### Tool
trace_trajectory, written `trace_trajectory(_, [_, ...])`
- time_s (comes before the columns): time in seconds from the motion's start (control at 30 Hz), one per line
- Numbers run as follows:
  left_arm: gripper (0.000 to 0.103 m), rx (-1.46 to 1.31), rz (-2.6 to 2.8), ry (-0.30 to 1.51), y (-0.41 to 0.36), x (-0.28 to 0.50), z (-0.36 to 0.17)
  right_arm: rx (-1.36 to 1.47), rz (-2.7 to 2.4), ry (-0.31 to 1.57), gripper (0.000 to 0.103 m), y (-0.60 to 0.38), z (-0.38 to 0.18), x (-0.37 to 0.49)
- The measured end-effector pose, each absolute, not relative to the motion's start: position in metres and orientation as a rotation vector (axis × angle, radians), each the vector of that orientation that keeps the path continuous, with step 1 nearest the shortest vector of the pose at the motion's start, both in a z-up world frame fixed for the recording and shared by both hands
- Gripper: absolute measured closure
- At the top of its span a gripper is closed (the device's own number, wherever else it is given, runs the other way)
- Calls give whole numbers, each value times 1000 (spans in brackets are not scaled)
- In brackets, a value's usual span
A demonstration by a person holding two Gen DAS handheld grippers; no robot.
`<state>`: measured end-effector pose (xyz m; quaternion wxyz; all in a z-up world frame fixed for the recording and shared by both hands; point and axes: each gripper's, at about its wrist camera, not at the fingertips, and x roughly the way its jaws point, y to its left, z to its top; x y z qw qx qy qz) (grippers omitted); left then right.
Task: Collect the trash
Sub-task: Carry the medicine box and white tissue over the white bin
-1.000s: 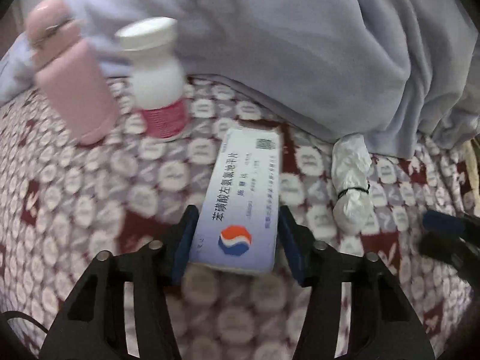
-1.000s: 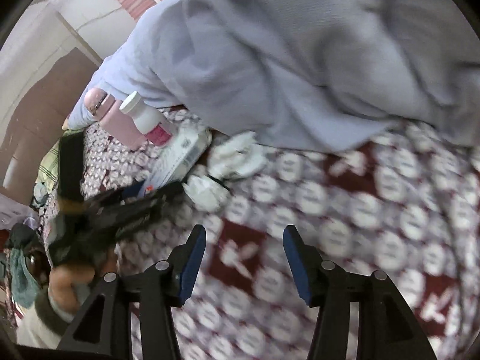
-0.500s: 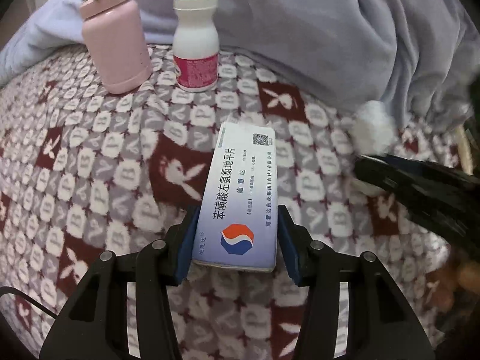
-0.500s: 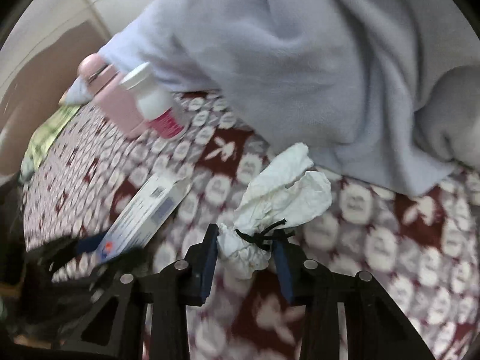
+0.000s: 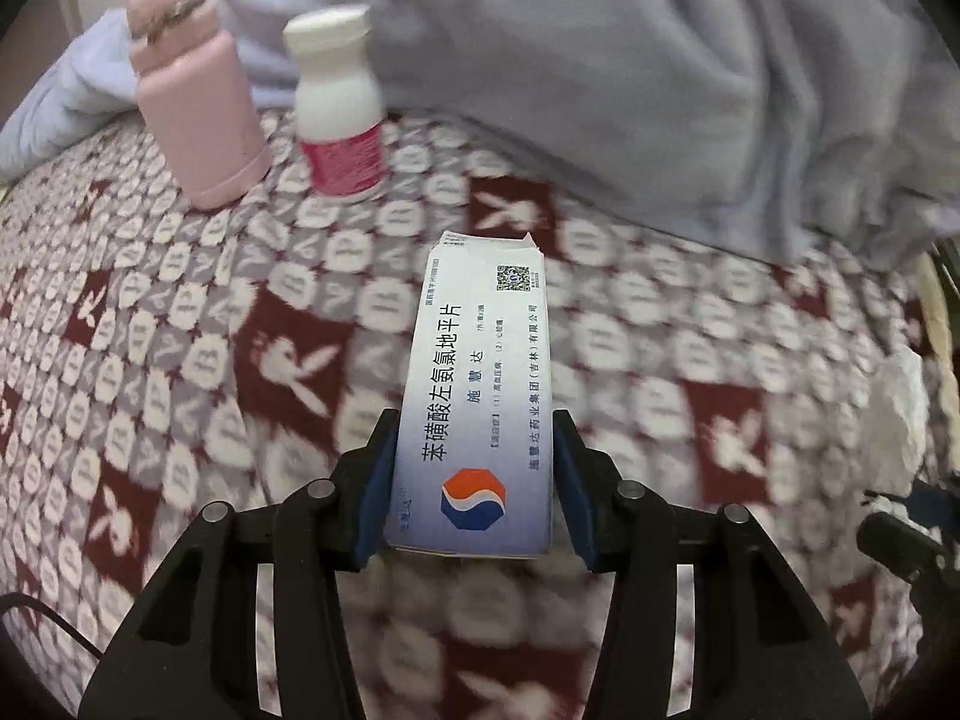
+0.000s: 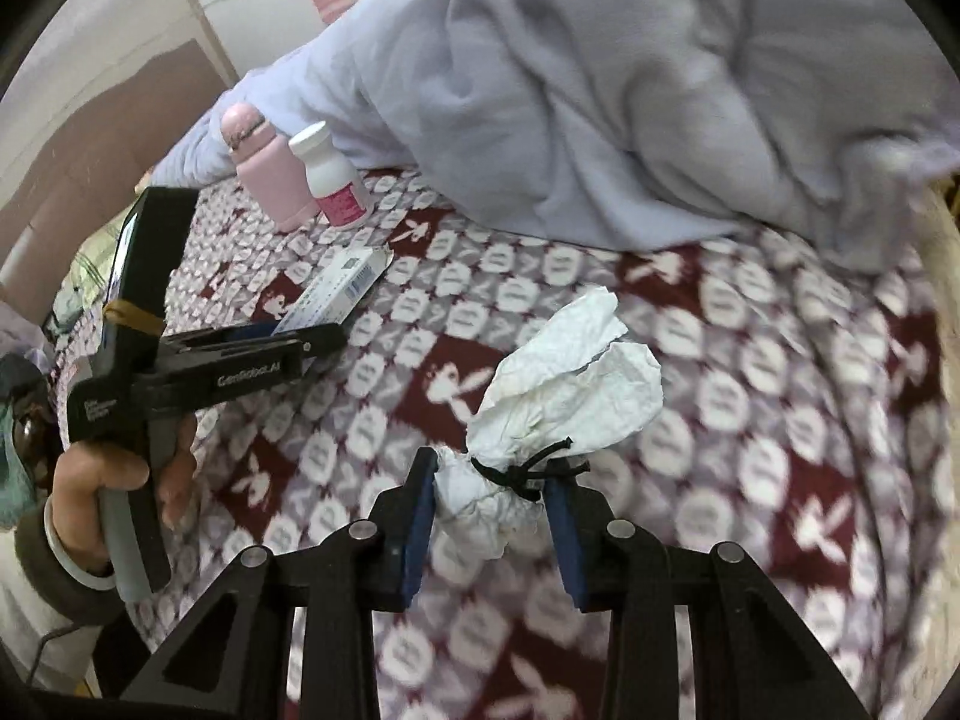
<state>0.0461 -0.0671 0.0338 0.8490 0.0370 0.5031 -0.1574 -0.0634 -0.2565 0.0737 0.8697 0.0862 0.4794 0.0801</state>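
My left gripper is shut on a white and blue medicine box and holds it above the patterned bed cover. The box also shows in the right wrist view, with the left gripper around its near end. My right gripper is shut on a crumpled white tissue bundle tied with a black band, lifted off the cover. The bundle shows at the right edge of the left wrist view.
A pink bottle and a white pill bottle with a red label stand at the back on the red and grey bed cover. A lavender blanket is heaped behind them.
The right gripper closed on the tissue bundle and lifted it. The left gripper kept its hold on the box and raised it off the cover.
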Motion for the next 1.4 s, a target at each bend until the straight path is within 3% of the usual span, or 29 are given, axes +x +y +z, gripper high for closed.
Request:
trace_trajectory(0.33, [57, 77, -493, 961, -144, -56, 93, 194, 98, 949, 69, -296, 108, -136])
trace_trajectory(0.67, [57, 110, -602, 882, -213, -108, 129, 201, -38, 890, 69, -362, 137, -207])
trace_trajectory(1.4, [57, 205, -833, 856, -347, -196, 150, 297, -288, 825, 69, -477, 146, -315])
